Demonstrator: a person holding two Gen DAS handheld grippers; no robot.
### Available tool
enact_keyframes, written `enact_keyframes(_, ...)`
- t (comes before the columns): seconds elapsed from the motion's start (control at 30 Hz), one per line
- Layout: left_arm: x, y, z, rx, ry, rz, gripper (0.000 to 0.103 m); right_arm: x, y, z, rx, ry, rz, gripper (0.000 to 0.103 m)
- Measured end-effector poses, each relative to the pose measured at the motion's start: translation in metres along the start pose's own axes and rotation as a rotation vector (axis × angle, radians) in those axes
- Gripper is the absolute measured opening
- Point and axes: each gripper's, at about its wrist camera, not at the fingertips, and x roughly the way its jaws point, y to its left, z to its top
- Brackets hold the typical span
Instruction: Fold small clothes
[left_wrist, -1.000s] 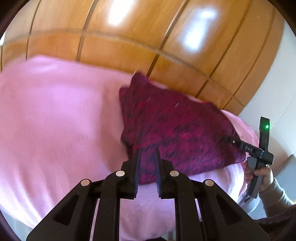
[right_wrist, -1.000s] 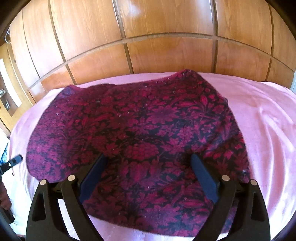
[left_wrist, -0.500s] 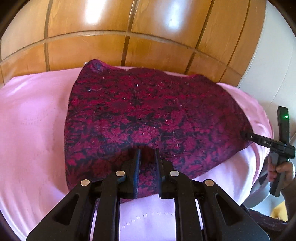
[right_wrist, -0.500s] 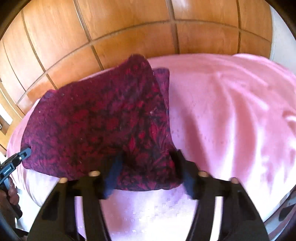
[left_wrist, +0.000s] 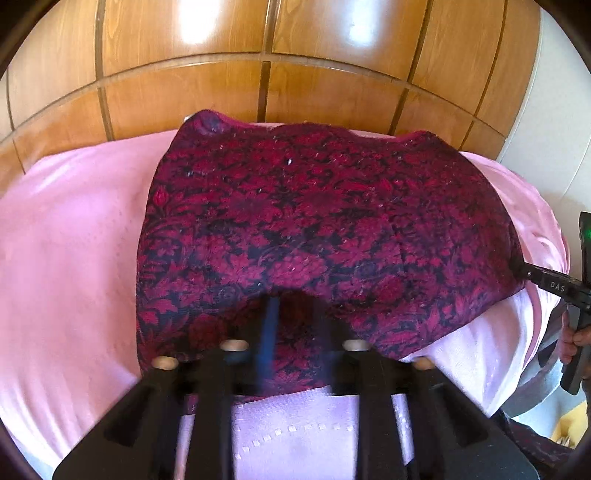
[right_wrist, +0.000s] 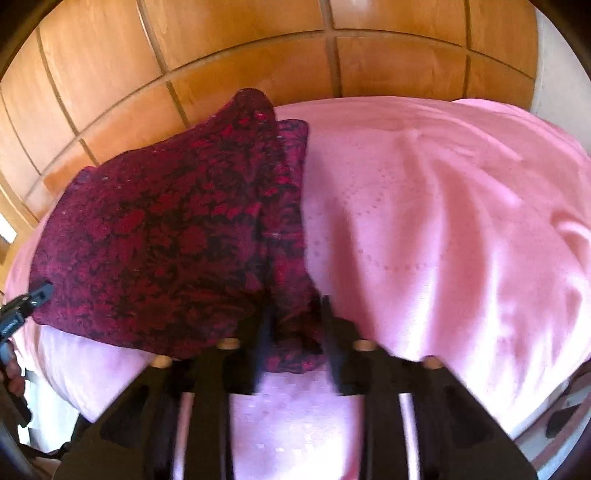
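Since half a second ago the left gripper (left_wrist: 291, 332) has spread: its fingers were pressed close on the near hem, and now they stand a little apart, blurred by motion, with the hem of the dark red floral garment (left_wrist: 314, 221) rising in a small arch between them. Whether they pinch cloth at this instant I cannot tell; the smear hides the contact.

In the left wrist view, from the left: bare pink bedspread (left_wrist: 74, 240), then the garment spread wide across the middle of the bed, its far edge up against the wooden headboard (left_wrist: 258, 81). At the right border the right gripper (left_wrist: 532, 275) reaches in, tip at the garment's right corner, and the hand holding it is cut off by the frame edge.

Over to the right wrist view. At the far left the left gripper's tip (right_wrist: 35, 295) pokes in at the garment's corner, mostly cropped. The garment (right_wrist: 166, 236) sits on the left half of the bed, one folded layer lying over another along its right edge. The right gripper (right_wrist: 295, 332) has narrowed since the earlier frame and its fingers now straddle the near corner of the cloth, blurred, so a firm grip cannot be confirmed. To the right, wrinkled pink bedspread (right_wrist: 443, 240) runs out of view.
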Motion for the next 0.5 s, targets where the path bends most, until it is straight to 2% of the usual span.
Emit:
enact_keyframes(0.03, -0.004, -0.002, 0.001, 0.000, -0.016, 0.002, 0.051, -0.003, 0.000, 0.001, 0.003, -0.007, -0.009, 0.050)
enact_keyframes(0.07, -0.009, -0.004, 0.004, 0.005, -0.044, 0.021, 0.058, -0.009, 0.000, 0.004, 0.007, -0.018, -0.015, 0.051)
enact_keyframes(0.13, -0.016, -0.010, 0.010, 0.034, -0.084, 0.063, 0.058, -0.017, 0.004, 0.008, 0.002, -0.045, -0.027, 0.051)
enact_keyframes(0.23, -0.023, -0.012, 0.011, 0.047, -0.110, 0.079, 0.058, -0.031, 0.022, 0.023, -0.029, -0.120, -0.052, 0.053)
enact_keyframes(0.33, -0.025, -0.011, 0.014, 0.050, -0.124, 0.101, 0.058, -0.036, 0.043, 0.045, -0.046, -0.185, -0.023, 0.065)
enact_keyframes(0.5, -0.026, -0.003, 0.017, 0.037, -0.123, 0.132, 0.058, -0.008, 0.075, 0.075, -0.083, -0.183, 0.038, 0.069)
